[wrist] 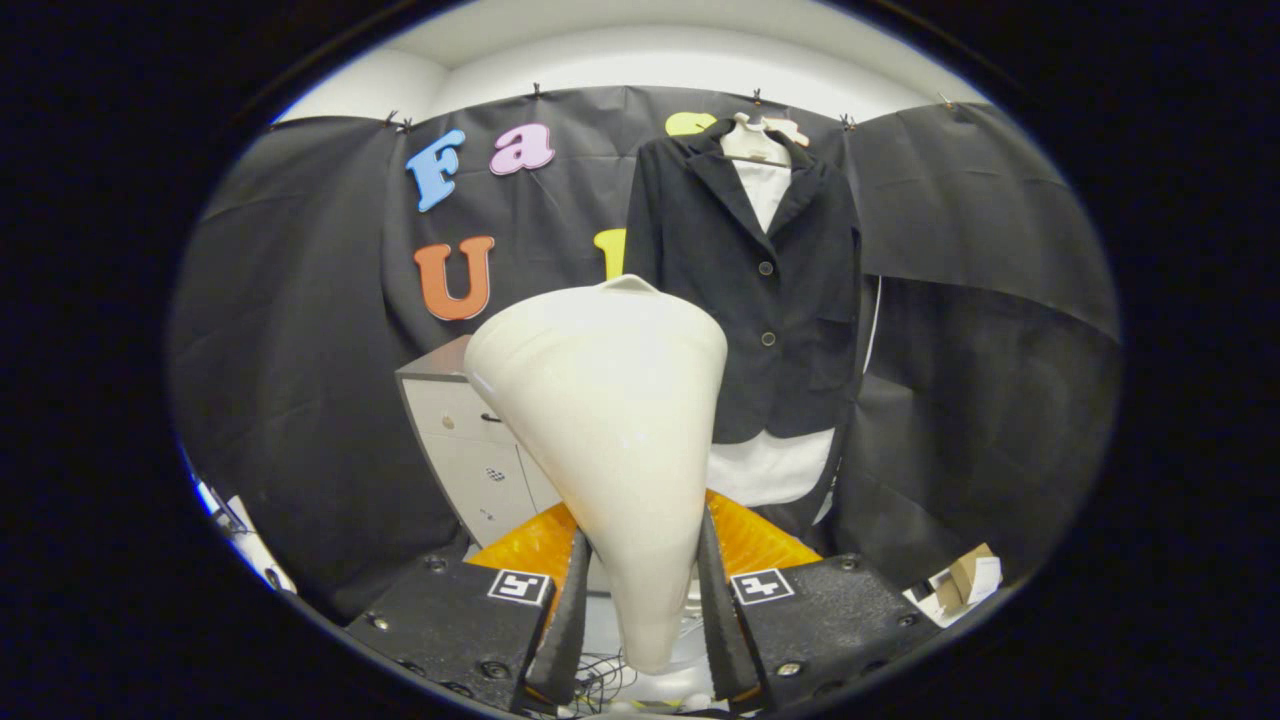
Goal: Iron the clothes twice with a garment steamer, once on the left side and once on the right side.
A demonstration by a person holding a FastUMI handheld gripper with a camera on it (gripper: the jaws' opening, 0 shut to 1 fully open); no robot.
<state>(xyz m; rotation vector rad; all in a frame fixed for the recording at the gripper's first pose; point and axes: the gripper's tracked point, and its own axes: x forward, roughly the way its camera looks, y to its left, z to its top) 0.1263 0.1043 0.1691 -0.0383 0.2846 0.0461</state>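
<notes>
Your gripper [640, 590] fingers clamped the steamer [610, 400] handle; the jacket [760, 290] hung beyond. You needed a square approach, slow strokes.

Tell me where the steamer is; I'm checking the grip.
The white steamer stands between the gripper fingers, clamped at its narrow handle, short of the hanging jacket.

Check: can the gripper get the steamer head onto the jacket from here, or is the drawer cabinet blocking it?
Probably yes. The gripper is shut on the steamer, and the jacket hangs beyond it in the open; the cabinet stands off to one side.
</notes>
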